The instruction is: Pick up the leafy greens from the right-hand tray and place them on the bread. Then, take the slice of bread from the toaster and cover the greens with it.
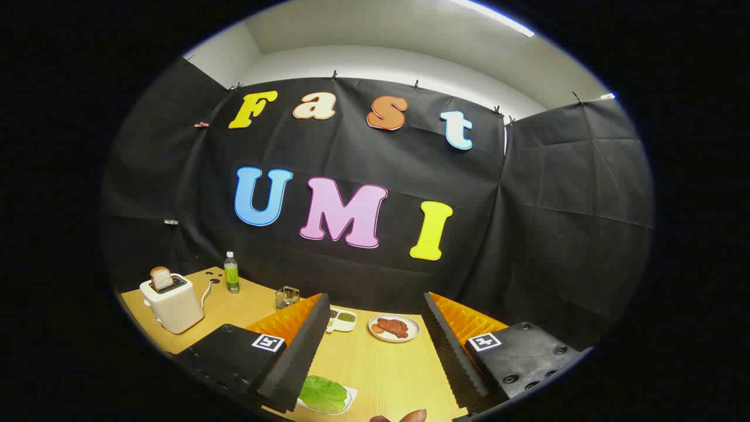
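My gripper (373,298) is open and held above the wooden table (387,369), with nothing between its fingers. The leafy greens (322,394) lie on a small white tray (349,400) below and between the fingers, close to the left finger, which hides part of them. Beyond the fingertips stands a round plate (410,336) with reddish-brown food (392,326) on it. Far off to the left a white toaster (173,305) stands with a slice of bread (160,277) sticking up from its slot.
A green bottle (232,273) and a small wire basket (287,297) stand behind the toaster near the wall. A white divided dish (342,320) sits left of the plate. A person's fingertip (413,416) shows at the near table edge.
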`<state>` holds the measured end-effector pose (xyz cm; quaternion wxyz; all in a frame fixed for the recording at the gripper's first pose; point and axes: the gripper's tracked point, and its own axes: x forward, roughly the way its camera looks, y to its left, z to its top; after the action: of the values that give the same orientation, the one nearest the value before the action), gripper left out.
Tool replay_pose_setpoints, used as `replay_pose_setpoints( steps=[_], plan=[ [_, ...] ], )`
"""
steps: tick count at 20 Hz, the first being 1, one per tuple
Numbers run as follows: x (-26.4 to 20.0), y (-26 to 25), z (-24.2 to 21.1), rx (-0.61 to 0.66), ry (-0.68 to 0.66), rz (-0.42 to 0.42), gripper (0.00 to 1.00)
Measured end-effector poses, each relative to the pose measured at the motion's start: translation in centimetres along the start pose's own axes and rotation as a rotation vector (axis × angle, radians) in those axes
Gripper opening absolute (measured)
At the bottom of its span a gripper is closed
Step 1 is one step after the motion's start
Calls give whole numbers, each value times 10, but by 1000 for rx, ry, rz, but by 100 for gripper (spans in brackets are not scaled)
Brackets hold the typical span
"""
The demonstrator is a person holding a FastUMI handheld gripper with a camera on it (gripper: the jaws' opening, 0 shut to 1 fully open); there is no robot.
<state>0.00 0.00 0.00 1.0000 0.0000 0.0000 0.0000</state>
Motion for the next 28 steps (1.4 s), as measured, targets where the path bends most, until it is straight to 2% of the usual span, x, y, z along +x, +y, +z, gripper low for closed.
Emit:
replay_pose_setpoints(
  steps=[17, 21, 24, 28],
  plan=[
    [2, 9, -3, 30, -3, 36, 97],
    [-2, 24, -17, 76, 24, 67, 97],
    [-3, 32, -31, 63, 46, 90, 97],
    [-1, 37, -20, 52, 13, 105, 97]
  ],
)
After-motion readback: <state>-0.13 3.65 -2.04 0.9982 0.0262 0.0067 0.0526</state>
